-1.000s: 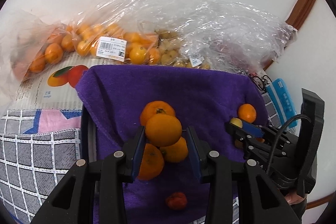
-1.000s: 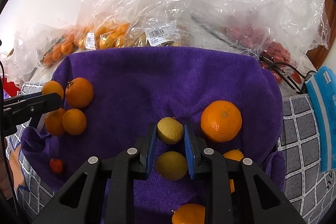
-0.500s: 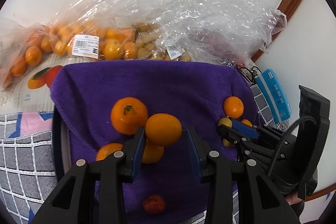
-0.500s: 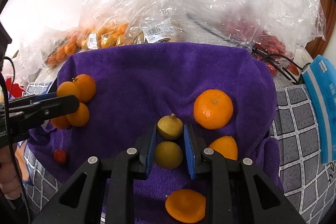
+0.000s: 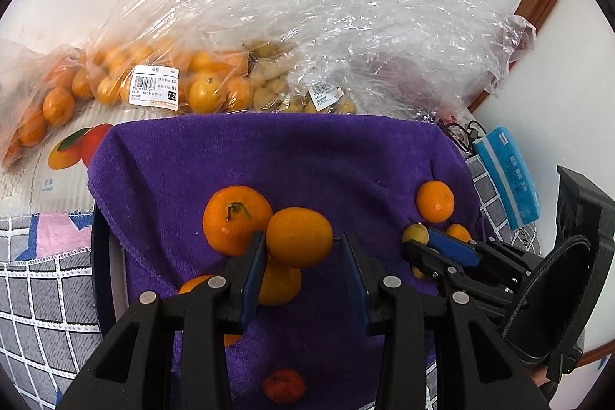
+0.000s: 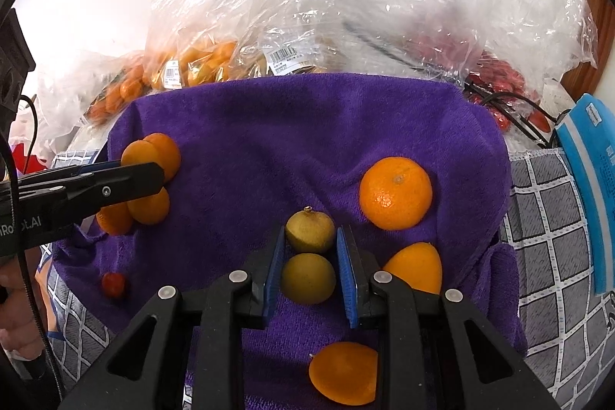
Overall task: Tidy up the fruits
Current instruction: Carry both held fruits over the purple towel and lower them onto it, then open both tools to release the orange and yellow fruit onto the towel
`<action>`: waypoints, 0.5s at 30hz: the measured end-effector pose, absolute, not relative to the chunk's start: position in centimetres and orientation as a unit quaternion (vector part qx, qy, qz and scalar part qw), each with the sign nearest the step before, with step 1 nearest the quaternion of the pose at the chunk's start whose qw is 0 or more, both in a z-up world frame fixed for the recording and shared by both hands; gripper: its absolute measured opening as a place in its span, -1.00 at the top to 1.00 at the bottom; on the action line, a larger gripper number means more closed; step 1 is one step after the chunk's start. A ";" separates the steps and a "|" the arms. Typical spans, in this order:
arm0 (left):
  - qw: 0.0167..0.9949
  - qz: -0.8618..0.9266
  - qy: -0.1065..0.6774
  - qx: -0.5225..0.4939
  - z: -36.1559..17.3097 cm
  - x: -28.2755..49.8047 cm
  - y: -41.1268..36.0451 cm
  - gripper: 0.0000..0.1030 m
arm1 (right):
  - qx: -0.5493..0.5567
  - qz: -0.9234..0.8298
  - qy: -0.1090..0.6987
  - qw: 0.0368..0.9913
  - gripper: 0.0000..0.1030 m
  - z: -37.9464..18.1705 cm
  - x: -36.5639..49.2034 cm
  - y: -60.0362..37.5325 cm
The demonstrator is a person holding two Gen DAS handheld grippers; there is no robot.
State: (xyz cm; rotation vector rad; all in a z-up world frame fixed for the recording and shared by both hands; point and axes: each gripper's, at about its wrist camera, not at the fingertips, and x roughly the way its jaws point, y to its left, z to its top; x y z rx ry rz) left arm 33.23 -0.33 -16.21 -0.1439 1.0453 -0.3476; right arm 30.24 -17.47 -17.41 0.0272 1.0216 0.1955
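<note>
A purple towel (image 5: 307, 156) holds the loose fruit. My left gripper (image 5: 303, 248) is shut on an orange mandarin (image 5: 299, 237), held just right of a stemmed orange (image 5: 234, 218) and above two more oranges (image 5: 280, 285). My right gripper (image 6: 311, 244) is shut on a small yellow-green fruit (image 6: 310, 231); a second one (image 6: 307, 277) lies on the towel (image 6: 288, 125) under the fingers. A large orange (image 6: 396, 193) sits to the right. The left gripper (image 6: 146, 173) shows at the left of the right wrist view, the right gripper (image 5: 421, 243) at the right of the left wrist view.
Clear plastic bags (image 5: 184, 79) of oranges and pale fruit lie behind the towel against a white wall. A blue packet (image 5: 507, 175) and black cables lie at the right. A small red fruit (image 5: 284, 385) sits near the towel's front. Checked cloth (image 6: 553, 225) surrounds the towel.
My left gripper has carried the mandarin to the right, off the pile of oranges, which now sits to its left. The right gripper has hardly moved and keeps its fruit.
</note>
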 end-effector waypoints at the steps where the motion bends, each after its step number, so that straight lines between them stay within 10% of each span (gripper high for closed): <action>1: 0.850 -0.165 0.496 -0.068 -16.2 33.2 -0.3 0.28 | 0.014 0.094 0.488 0.868 0.48 -17.4 30.2 -17.5; 15: 0.845 -0.169 0.500 -0.081 -16.3 32.7 0.7 0.28 | 0.014 0.094 0.487 0.868 0.48 -17.4 30.2 -17.5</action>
